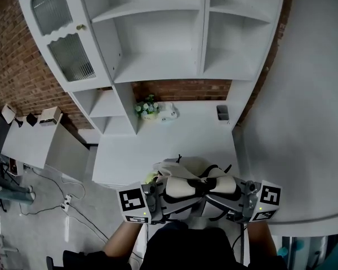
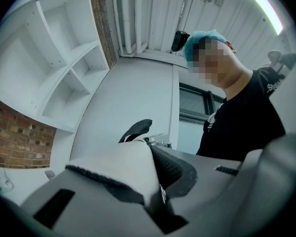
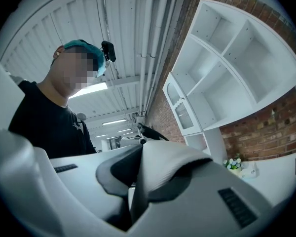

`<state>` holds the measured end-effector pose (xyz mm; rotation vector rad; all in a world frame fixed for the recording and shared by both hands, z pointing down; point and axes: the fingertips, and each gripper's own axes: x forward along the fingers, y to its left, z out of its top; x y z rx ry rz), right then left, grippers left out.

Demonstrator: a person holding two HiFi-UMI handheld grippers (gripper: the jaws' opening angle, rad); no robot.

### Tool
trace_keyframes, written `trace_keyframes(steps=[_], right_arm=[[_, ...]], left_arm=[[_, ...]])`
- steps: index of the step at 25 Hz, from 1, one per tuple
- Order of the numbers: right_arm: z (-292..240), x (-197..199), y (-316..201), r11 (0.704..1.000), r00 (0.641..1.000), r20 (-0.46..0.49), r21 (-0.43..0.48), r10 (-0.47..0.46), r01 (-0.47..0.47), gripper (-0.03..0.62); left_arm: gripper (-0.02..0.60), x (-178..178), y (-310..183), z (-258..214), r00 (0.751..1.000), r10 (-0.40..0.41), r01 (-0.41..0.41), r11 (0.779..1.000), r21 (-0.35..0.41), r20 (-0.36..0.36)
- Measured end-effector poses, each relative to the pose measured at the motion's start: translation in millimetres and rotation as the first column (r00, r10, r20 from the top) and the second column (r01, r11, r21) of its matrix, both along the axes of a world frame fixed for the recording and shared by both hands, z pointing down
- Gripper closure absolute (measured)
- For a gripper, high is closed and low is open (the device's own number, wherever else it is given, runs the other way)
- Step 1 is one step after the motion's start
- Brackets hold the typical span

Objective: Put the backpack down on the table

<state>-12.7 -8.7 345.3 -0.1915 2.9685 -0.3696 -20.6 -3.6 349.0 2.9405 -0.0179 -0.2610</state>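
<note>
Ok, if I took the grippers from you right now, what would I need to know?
Left gripper: shut on a padded strap of the backpack.
Right gripper: shut on the other strap.
Backpack: hangs between both grippers at the near edge of the white table.
Done: backpack gripped and at the table.
Left to do: lower it onto the table, then open both grippers.

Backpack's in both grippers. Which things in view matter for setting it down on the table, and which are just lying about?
Job: backpack, a strap clamped in the left gripper and in the right gripper; white table.

Lying about: flower pot, small white object and grey holder on the table; shelf unit; cardboard box off to the side.
</note>
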Motion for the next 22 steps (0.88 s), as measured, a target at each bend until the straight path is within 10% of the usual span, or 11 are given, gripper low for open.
trace_keyframes(steps=[22], right_arm=[[1.5, -55.0, -66.6, 0.998, 0.998, 0.014, -0.012, -0.066, 0.066, 0.546]], left_arm=[[0.531, -55.3, -66.5, 1.4, 0.995, -0.093, 0.093, 0.996, -0.014, -0.028]])
